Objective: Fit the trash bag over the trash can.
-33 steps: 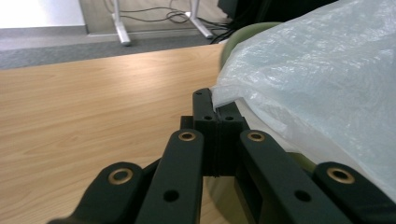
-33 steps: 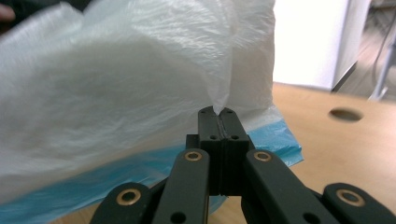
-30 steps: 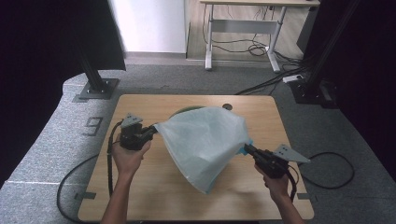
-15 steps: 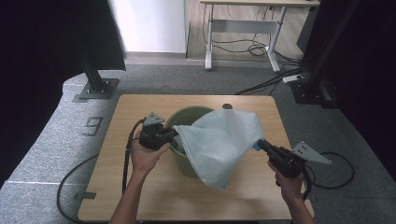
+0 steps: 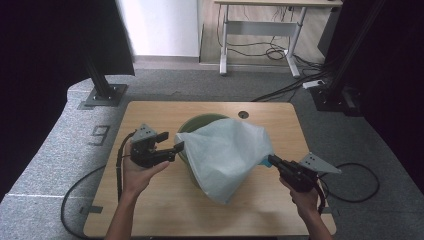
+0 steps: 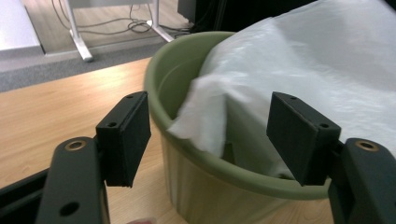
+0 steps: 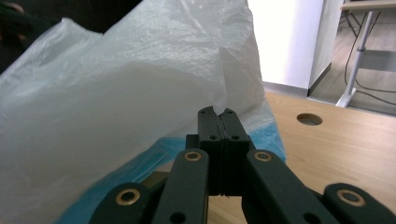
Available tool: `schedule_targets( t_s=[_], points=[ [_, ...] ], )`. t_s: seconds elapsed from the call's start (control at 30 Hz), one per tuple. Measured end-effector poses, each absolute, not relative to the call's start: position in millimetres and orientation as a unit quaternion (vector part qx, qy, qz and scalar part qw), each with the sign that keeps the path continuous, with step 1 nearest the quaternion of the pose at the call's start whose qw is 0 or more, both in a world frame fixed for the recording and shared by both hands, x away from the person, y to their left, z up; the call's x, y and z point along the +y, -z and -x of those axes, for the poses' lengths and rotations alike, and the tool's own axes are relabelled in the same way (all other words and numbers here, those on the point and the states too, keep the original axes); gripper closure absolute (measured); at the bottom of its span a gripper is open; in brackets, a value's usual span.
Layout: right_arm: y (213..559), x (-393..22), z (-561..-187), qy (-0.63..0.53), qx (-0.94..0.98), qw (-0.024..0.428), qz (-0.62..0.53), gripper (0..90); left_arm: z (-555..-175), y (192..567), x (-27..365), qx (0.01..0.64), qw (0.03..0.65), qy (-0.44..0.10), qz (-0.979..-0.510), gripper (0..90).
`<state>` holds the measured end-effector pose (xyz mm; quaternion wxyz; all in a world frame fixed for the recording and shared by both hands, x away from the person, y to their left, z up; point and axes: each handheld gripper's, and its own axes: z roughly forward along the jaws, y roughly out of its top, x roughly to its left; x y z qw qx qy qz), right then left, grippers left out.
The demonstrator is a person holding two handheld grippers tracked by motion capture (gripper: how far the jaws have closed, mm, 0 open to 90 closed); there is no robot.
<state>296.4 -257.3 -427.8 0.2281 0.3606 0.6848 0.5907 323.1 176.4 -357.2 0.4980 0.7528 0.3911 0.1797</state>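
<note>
The right claw (image 5: 270,160), nearest the person at the right side of the wooden surface (image 5: 150,210), is clenched on the edge of a thin white plastic bag (image 5: 227,150); in the right gripper view its jaws meet flat together with a fold of the bag (image 7: 140,93) pinched between them, and a strip of blue shows under the plastic. The left claw (image 5: 172,148) is released, its jaws standing wide apart, with nothing between them but air. Just past the left claw (image 6: 210,135) sits a green bucket (image 6: 168,84) at the middle of the surface. The bag is draped over the bucket's rim, and one corner hangs down inside. Farther back, a round hole (image 5: 243,114) is cut in the surface near its far edge. Beyond lie grey floor, cables and a desk frame (image 5: 260,25).
</note>
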Motion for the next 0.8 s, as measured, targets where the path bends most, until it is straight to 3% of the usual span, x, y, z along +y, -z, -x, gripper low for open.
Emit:
schedule_targets(
  t_s=[0.43, 0.8],
  points=[
    [424, -230, -295, -0.586, 0.699, 0.216, -0.348, 88.0, -295, 358, 129, 0.321, 0.487, -0.178, -0.793, 26.8],
    [426, -227, -296, -0.584, 0.698, 0.215, -0.354, 87.5, -292, 367, 120, 0.318, 0.475, -0.161, -0.805, 23.0]
  ],
)
